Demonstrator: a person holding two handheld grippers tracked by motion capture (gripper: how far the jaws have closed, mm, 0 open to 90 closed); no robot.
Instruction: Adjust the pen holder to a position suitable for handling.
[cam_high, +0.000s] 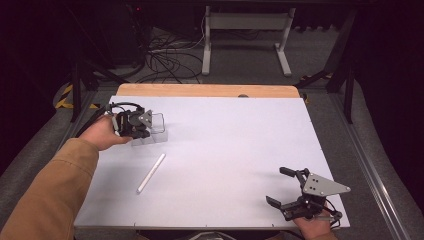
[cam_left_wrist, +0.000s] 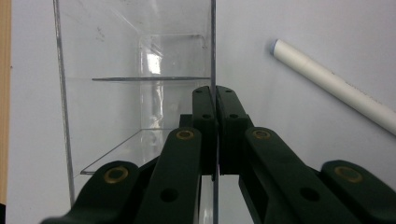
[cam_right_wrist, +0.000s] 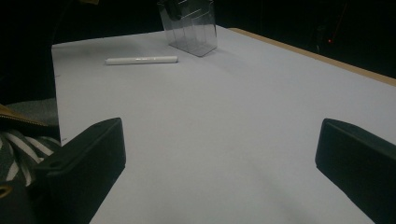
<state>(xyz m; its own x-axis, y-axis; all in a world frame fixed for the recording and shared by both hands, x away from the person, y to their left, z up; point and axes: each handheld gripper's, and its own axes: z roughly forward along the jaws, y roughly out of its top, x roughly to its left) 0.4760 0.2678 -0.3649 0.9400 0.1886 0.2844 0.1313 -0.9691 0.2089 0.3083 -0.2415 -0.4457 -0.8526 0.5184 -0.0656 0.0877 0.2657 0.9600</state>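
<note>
1. Nearest the camera, at the lower right of the high view, we hold our right gripper (cam_high: 286, 192) just above the table (cam_high: 240, 150); its jaws stand wide apart with nothing between them, as the right gripper view confirms.
2. At the upper left of the high view our left gripper (cam_high: 142, 127) has its jaws pinched shut on one thin wall of the clear acrylic organizer (cam_high: 155, 131). In the left gripper view that wall runs as a fine vertical line straight between the closed pads.
3. We judge the work as barely begun: the organizer (cam_left_wrist: 135, 93) is gripped but rests on the table, and its compartments look empty.
4. What seems left is to bring the white marker (cam_high: 151, 173) to it. The marker lies flat on the table, below and right of the organizer in the high view, near but apart.
5. Nothing lies between our right gripper and the marker. Beyond the table's wooden far edge we see cables (cam_high: 165, 60) and a white stand (cam_high: 245, 40) on the floor, well away.
</note>
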